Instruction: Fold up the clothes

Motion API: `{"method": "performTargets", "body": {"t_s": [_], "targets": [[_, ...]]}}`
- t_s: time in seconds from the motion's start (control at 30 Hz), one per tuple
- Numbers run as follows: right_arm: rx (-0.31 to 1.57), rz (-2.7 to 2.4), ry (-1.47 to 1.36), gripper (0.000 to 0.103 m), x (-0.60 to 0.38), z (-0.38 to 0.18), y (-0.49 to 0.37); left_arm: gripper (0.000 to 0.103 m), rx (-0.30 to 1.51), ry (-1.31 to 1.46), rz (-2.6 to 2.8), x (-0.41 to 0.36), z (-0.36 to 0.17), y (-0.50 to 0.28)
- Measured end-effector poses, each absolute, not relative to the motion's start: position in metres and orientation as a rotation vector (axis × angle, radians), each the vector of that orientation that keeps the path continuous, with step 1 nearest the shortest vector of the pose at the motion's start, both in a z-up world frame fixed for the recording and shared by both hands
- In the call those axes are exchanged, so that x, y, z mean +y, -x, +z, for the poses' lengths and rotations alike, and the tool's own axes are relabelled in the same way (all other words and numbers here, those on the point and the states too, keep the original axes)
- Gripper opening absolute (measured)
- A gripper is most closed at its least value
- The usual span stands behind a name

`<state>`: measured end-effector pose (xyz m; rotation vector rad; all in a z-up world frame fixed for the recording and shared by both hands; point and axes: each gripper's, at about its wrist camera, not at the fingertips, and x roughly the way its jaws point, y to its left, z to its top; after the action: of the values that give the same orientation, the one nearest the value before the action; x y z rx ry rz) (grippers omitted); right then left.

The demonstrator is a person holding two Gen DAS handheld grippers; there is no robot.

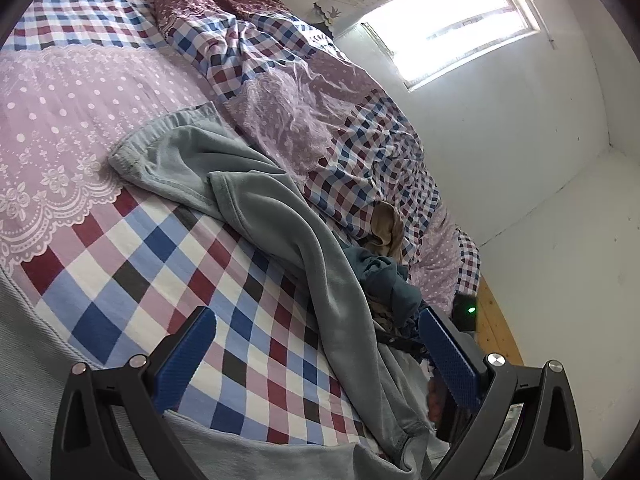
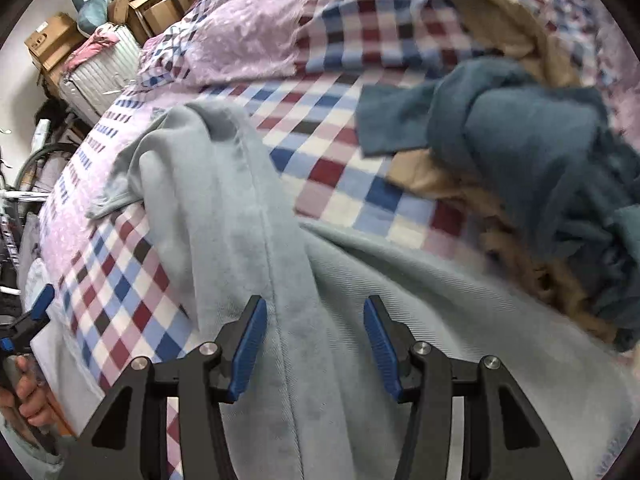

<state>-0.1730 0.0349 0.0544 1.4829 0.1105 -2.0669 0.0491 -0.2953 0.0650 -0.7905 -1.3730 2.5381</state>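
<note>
Showing a window only left-wrist.

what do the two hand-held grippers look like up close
Both look alike. The left hand-held gripper and right hand-held gripper each have a black, angular plastic frame with triangular cut-outs and round silver bolt heads at the joints. Each finger carries a flat blue pad with a fine textured surface. No cables or markings show.
</note>
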Motion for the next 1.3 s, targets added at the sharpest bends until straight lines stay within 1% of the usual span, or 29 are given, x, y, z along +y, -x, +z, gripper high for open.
{"method": "performTargets", "body": {"t_s": [0.03,0.07,0.1,0.23,0.37,0.43,0.5,0.57,0.6,0.67,0.73,0.77,0.8,0.83,0.87,0.9,1.0,1.1,1.3], "targets": [[0.1,-2.051,-1.467,0.036,0.033,0.054,0.17,0.103,-1.387,0.789,2.531,-0.297,0.064,-0.049],[0.104,-2.045,-1.442,0.013,0.03,0.056,0.166,0.103,-1.406,0.788,2.52,-0.298,0.062,-0.05],[0.108,-2.038,-1.418,0.003,0.028,0.058,0.162,0.103,-1.42,0.789,2.511,-0.299,0.061,-0.05],[0.261,-2.058,-1.3,0.001,0.003,0.079,0.127,0.103,-1.453,0.784,2.498,-0.303,0.06,-0.051],[0.617,-2.022,-1.07,0.001,-0.046,0.107,0.053,0.103,-1.461,0.784,2.537,-0.311,0.061,-0.055],[0.806,-1.873,-0.998,0.001,-0.076,0.105,0.005,0.103,-1.489,0.778,2.563,-0.317,0.061,-0.059],[0.949,-1.745,-1.007,0.002,-0.094,0.089,-0.024,0.103,-1.516,0.773,2.573,-0.324,0.06,-0.062],[1.017,-1.695,-1.03,0.005,-0.102,0.08,-0.034,0.103,-1.553,0.775,2.588,-0.333,0.058,-0.066],[1.013,-1.691,-1.045,0.005,-0.103,0.078,-0.032,0.103,-1.559,0.776,2.592,-0.335,0.057,-0.067],[0.917,-1.707,-1.087,0.006,-0.097,0.086,-0.018,0.103,-1.558,0.798,2.615,-0.339,0.056,-0.069],[0.76,-1.744,-1.126,0.011,-0.09,0.099,0.002,0.103,-1.528,0.824,2.644,-0.34,0.057,-0.069],[0.629,-1.778,-1.136,0.024,-0.084,0.109,0.019,0.103,-1.503,0.843,2.654,-0.34,0.057,-0.069],[0.52,-1.815,-1.14,0.036,-0.079,0.117,0.032,0.103,-1.474,0.855,2.663,-0.339,0.059,-0.068],[0.44,-1.856,-1.14,0.057,-0.074,0.123,0.043,0.103,-1.444,0.865,2.672,-0.338,0.061,-0.068],[0.366,-1.905,-1.142,0.063,-0.07,0.127,0.058,0.103,-1.403,0.869,2.689,-0.336,0.063,-0.067],[0.292,-1.956,-1.144,0.063,-0.066,0.132,0.074,0.103,-1.358,0.872,2.708,-0.334,0.066,-0.067],[0.2,-2.036,-1.167,0.063,-0.067,0.133,0.108,0.103,-1.285,0.868,2.735,-0.33,0.072,-0.067],[0.203,-2.089,-1.184,0.063,-0.082,0.124,0.136,0.103,-1.276,0.876,2.744,-0.329,0.071,-0.064],[0.206,-2.116,-1.271,0.063,-0.112,0.094,0.185,0.103,-1.319,0.897,2.716,-0.332,0.064,-0.059]]}}
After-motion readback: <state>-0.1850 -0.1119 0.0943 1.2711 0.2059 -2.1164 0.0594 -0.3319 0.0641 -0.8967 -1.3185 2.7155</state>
